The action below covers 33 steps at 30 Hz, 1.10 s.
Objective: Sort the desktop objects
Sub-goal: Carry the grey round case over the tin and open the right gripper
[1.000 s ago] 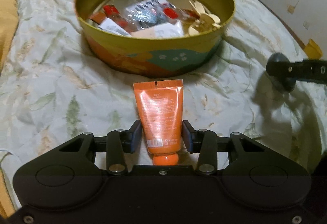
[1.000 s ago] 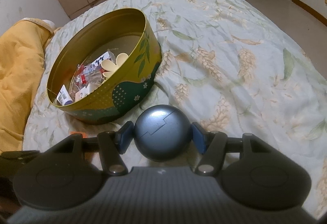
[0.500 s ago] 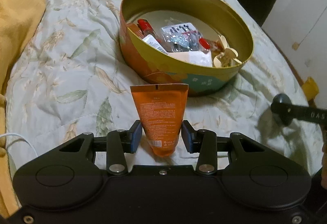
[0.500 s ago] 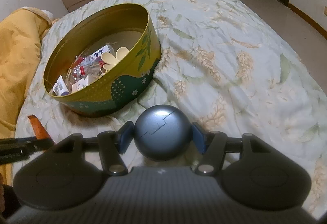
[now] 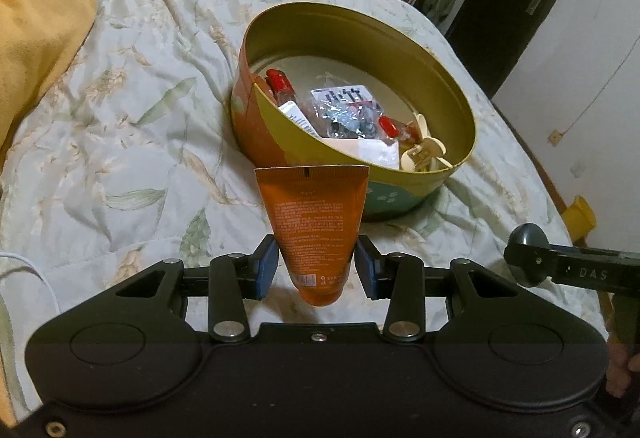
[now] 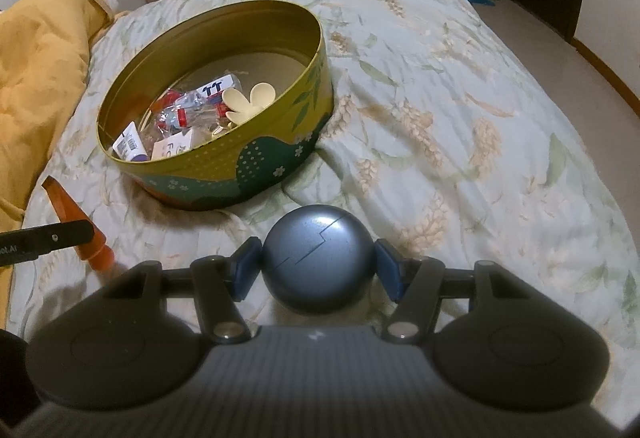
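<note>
1. Two grippers in view, each w/ something clamped between its blue pads.
2. Left gripper (image 5: 315, 265) is closed on an orange plastic squeeze tube (image 5: 312, 222); pads press the tube's lower body, crimped flat end points away from the camera, cap end toward it. Tube is held above the bedspread, just short of the tin's near wall.
3. Right gripper (image 6: 319, 264) is clamped on a round blue-grey metallic ball-shaped case (image 6: 319, 261) w/ a zigzag seam across its top; pads touch its left & right sides. Case is off the bed, near the tin's green-patterned side.
4. Round yellow-gold metal tin (image 6: 280, 142) w/ green & orange printed outer wall sits on a pale leaf-print quilted bedspread (image 6: 460, 126), open top.
5. Inside tin: cream flower-shaped hair clip (image 6: 246, 100), clear plastic packets w/ red-capped small items (image 5: 344, 110), white tube w/ barcode (image 6: 130, 146), small white box.
6. Yellow-orange blanket (image 6: 36, 50) bunched at bedspread's left edge.
7. From left wrist cam, right gripper & its case (image 5: 528, 254) show at right edge, well apart from the tube.
</note>
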Available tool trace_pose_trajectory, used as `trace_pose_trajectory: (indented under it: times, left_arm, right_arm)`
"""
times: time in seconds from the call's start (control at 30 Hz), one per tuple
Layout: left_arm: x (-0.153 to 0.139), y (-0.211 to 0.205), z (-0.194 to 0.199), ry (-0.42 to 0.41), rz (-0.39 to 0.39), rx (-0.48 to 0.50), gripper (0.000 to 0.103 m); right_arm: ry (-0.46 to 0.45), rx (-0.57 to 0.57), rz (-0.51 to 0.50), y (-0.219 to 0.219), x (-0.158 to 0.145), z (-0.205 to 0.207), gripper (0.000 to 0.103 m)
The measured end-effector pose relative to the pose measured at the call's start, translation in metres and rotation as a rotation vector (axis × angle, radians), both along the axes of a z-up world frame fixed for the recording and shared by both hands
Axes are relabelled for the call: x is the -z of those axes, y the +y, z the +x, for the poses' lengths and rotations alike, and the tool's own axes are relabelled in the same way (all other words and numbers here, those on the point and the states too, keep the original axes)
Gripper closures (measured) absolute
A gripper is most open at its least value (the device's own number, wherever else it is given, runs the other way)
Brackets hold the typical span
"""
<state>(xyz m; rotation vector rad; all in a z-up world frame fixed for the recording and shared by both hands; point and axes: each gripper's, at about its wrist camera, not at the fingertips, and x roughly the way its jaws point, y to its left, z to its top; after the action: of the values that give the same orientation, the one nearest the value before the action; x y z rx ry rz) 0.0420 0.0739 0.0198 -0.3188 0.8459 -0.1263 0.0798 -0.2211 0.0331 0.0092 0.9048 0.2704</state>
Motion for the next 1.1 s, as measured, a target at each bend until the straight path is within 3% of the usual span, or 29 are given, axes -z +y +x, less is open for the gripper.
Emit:
trace_pose_trajectory:
  times: [0.27,0.7,1.1]
  left_arm:
    - [0.001,-0.003,-0.002,-0.019,-0.004,0.024,0.064]
    - [0.000,-0.002,-0.003,-0.027,-0.010,0.026,0.064]
    - [0.002,-0.005,-0.002,-0.017,0.002,0.028,0.064]
  right_arm:
    - [-0.013,-0.018,-0.037,0.012,-0.015,0.010,0.039]
    - [-0.037,-0.064,0.042,0.058,-0.065,0.051,0.039]
    - [-0.087,-0.109,0.020,0.103,-0.096,0.082,0.038]
